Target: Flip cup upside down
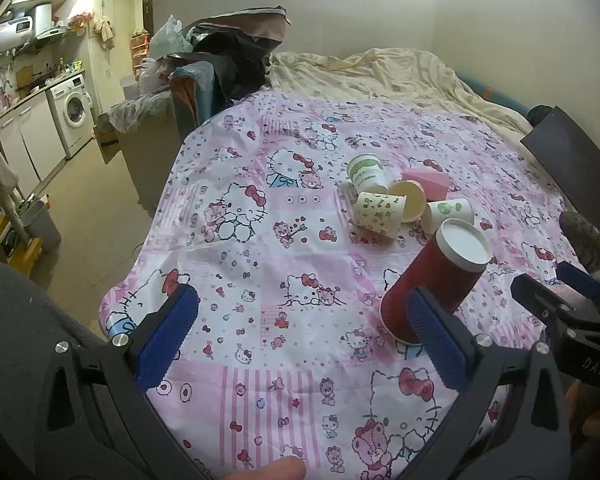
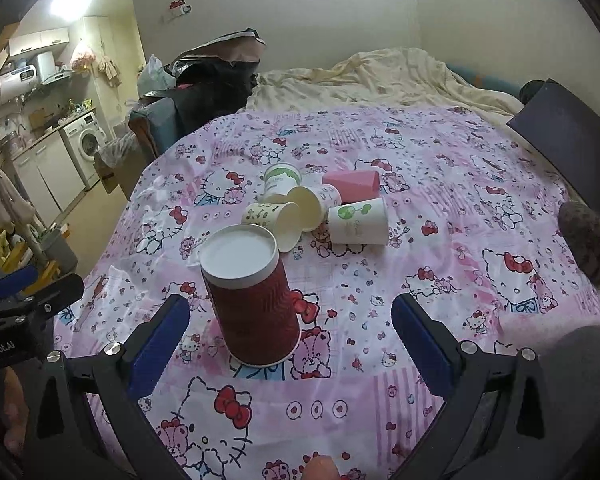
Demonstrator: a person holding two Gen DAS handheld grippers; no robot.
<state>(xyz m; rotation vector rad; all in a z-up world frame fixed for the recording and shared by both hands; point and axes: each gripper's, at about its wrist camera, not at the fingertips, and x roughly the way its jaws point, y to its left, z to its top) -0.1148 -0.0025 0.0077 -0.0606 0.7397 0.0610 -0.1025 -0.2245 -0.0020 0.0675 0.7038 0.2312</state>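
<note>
Red cup (image 2: 252,300) upside down on the bench (image 2: 440,248), both grippers spread wide, holding nothing.

Stood mouth-down on the pink cartoon cloth (image 1: 260,264), white base up, between the blue pads of the right gripper (image 2: 290,332) but touching neither. Seen from the left wrist, sat just behind the right pad (image 1: 436,336) of the left gripper (image 1: 300,332), outside its gap, apart from the pad. Behind the cup, near mid-bench, lay a cluster of paper cups (image 2: 308,208) on their sides, a white one with a green print (image 2: 358,220) and a pink one (image 2: 352,182) among them, well apart from both grippers. Beyond the bench, a bed (image 2: 380,76) with rumpled cream bedding.
</note>
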